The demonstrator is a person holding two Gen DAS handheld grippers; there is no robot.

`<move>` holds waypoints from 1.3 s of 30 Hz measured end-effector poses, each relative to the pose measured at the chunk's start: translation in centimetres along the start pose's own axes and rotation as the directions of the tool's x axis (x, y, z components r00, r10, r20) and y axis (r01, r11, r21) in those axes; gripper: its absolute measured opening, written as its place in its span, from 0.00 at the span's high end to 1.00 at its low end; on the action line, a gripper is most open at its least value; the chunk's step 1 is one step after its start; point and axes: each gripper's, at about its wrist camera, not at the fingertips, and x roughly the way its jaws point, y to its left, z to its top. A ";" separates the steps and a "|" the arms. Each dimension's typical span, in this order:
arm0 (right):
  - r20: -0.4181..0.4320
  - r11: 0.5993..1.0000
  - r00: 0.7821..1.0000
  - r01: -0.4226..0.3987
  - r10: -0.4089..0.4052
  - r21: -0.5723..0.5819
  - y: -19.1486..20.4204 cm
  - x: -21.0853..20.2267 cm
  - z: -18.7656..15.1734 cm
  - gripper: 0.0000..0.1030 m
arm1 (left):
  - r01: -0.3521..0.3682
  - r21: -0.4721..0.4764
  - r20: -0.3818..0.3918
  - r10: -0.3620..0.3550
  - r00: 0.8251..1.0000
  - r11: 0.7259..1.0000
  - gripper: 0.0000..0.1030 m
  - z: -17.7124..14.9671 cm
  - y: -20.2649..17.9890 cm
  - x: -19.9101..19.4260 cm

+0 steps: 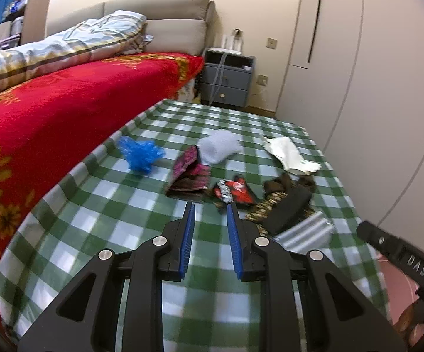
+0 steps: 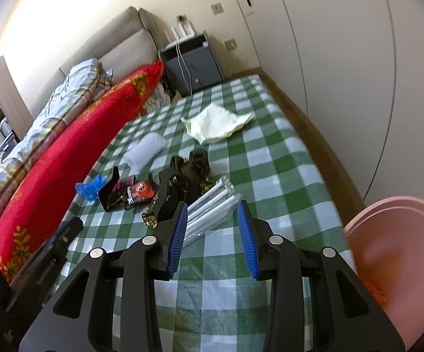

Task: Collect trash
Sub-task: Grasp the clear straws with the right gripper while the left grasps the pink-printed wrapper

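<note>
Both hand-held grippers hover over the table, empty.
Left hand-held gripper (image 1: 210, 211) narrow; right hand-held gripper (image 2: 213, 209) wider, straw packet (image 2: 212, 208) at 12 o'clock on table (image 2: 285, 176).

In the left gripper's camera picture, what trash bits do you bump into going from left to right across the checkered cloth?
Blue plastic bag → pink patterned wrapper → red and black packet → dark leopard-print bundle → silver wrapper.

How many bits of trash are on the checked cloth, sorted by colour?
Blue: 1, the blue bag
White: 2, the white wad and the cream napkin
Clear: 1, the clear wrapper
Red and black: 1, the red packet
Pink and dark: 1, the pink packet
Brown and dark: 1, the brown pile
Total: 7
</note>
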 end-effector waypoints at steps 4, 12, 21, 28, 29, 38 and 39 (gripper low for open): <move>-0.044 1.000 0.999 0.004 -0.004 -0.001 0.5 2.2 -0.5 0.64 | -0.028 -0.009 -0.003 0.028 1.000 1.000 0.78 0.7 0.8 1.1; -0.121 0.999 0.992 0.027 -0.030 -0.029 1.9 5.3 -0.9 0.44 | -0.053 -0.015 -0.036 0.052 0.998 0.998 0.64 1.6 1.5 3.8; -0.137 0.992 0.986 0.085 -0.097 -0.088 2.5 6.6 -0.7 0.44 | -0.055 -0.029 -0.098 0.052 0.994 0.998 0.54 2.5 1.8 7.3; -0.131 0.977 0.976 0.154 -0.174 -0.151 3.0 6.8 -0.7 0.55 | -0.064 -0.039 -0.125 0.059 0.990 0.997 0.53 3.2 2.2 9.1; -0.128 0.973 0.974 0.167 -0.188 -0.156 2.9 6.7 -0.7 0.58 | -0.065 -0.043 -0.129 0.059 0.990 0.997 0.53 3.2 2.3 9.3; -0.115 0.970 0.967 0.216 -0.229 -0.113 1.1 5.9 0.1 0.92 | -0.057 -0.049 -0.151 0.049 0.987 0.997 0.54 3.3 2.3 10.0; -0.112 0.969 0.966 0.223 -0.234 -0.103 0.8 5.7 0.2 0.92 | -0.054 -0.051 -0.153 0.045 0.987 0.997 0.54 3.3 2.4 10.0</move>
